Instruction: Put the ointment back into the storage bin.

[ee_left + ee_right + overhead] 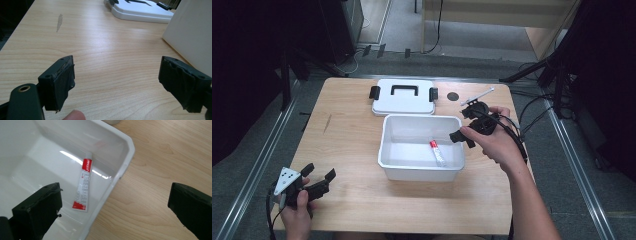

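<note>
The right gripper hangs over the white plastic box's right rim, jaws wide and empty — the red-and-white tube lies flat inside, probably just placed. The left gripper waits spread and empty near the table's front-left corner.

1. This looks like a lab or recording studio, not a home.
2. A lone wooden table stands on grey carpet at the frame's centre.
3. Metal rails run down both sides.
4. Black stand legs and cables sit upper right, possibly tripods.
</note>
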`<state>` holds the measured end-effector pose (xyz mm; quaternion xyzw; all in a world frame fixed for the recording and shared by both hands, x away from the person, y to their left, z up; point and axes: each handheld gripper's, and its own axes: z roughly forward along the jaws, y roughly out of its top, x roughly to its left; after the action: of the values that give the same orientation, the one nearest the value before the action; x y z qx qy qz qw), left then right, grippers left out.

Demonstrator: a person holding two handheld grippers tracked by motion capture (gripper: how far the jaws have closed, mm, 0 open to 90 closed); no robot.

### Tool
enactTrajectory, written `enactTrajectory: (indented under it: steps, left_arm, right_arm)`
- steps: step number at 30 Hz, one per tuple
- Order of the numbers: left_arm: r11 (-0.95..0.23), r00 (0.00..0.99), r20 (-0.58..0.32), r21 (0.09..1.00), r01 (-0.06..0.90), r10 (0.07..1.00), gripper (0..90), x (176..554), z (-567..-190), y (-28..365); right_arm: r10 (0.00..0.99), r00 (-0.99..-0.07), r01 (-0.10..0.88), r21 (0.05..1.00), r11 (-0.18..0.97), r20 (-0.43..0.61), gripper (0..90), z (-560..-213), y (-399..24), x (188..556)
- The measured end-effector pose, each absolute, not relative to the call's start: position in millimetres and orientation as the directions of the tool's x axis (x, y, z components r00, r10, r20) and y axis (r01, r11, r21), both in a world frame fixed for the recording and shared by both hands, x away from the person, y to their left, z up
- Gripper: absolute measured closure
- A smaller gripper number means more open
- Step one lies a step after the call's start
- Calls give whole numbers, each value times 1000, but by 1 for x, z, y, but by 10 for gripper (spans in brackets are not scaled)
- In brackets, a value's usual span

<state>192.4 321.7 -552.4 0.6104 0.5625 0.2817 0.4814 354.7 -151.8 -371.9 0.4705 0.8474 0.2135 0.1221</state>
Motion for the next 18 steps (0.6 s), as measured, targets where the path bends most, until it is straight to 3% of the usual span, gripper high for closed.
enactTrajectory:
  steps: [18]
  left_arm:
    - [93, 207, -193, 906, 413, 959, 144, 192, -552, 321]
  right_arm:
    - [899, -433, 749, 579, 321, 62, 0, -412, -221, 329]
